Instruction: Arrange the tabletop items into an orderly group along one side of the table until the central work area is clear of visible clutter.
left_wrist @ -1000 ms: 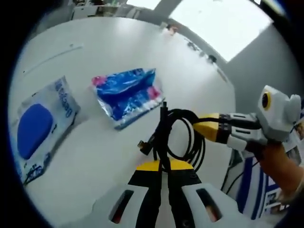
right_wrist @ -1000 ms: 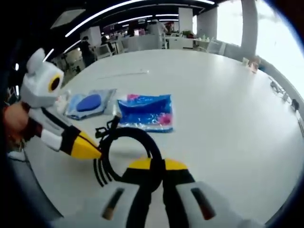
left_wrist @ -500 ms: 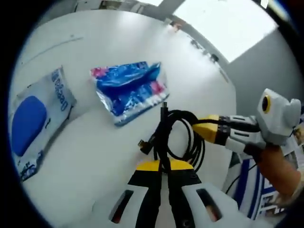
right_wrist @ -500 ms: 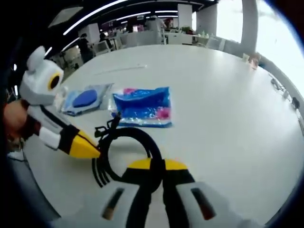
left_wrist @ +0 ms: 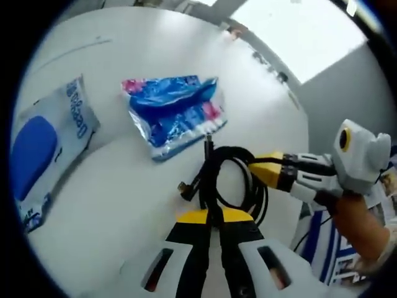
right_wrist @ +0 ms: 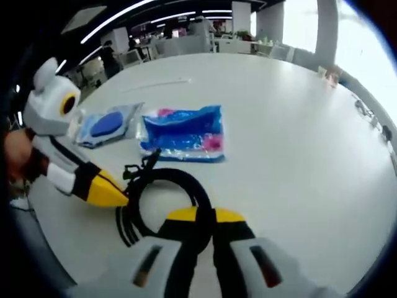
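The coiled black cable (left_wrist: 229,180) is clamped by both the left hand-held gripper (left_wrist: 214,218) and the right hand-held gripper (right_wrist: 205,218) and not yet placed beside the blue packet (left_wrist: 170,115) and the wipes pouch (left_wrist: 43,152) already grouped on the counter (right_wrist: 298,124).

White grippers (left_wrist: 211,214) with black fingers (left_wrist: 193,248) tipped yellow.

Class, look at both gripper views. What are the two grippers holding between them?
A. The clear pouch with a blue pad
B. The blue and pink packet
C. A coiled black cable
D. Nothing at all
C: the left gripper and the right gripper both pinch the coiled black cable, one on each side of the loop.
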Motion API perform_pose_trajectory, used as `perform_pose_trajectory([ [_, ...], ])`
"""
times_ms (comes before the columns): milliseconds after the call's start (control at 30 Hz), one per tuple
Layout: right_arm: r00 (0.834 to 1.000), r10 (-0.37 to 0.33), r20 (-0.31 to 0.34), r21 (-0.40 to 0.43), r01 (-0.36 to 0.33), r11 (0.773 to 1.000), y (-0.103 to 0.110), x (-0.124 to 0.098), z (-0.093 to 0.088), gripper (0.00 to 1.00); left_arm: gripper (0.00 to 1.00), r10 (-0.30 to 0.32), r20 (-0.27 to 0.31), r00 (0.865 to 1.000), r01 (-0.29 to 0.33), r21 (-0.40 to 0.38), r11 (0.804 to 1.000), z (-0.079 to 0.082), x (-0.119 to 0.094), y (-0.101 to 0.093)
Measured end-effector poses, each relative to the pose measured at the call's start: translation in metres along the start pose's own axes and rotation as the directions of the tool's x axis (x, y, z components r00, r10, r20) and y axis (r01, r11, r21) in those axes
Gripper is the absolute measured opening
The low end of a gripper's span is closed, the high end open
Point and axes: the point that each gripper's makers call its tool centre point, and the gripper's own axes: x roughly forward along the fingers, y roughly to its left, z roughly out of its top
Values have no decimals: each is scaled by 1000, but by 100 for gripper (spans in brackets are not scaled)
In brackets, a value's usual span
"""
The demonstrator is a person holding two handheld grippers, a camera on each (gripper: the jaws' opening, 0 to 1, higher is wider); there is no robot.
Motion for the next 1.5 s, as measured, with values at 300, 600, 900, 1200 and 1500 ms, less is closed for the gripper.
perform_pose_trajectory([
  [300,1000,-2,-8,0,2,1000,0,3,-3,5,0,-13,-4,1000,13,-30,999,-2,2,1],
  [600,1000,-4,-8,2,4,1000,-1,4,-4,5,0,-27,-2,1000,27,-53,998,-3,3,1],
  [900,1000,-9,-15,-9,8,1000,-1,5,-4,5,1,-43,7,999,43,-69,997,-3,3,1],
  [1200,1000,-10,-9,-30,10,999,0,6,-5,6,2,-51,13,999,52,-55,997,-3,3,1],
  [1500,1000,-12,0,-33,12,999,0,6,-4,7,3,-62,24,998,63,-48,997,-3,3,0],
])
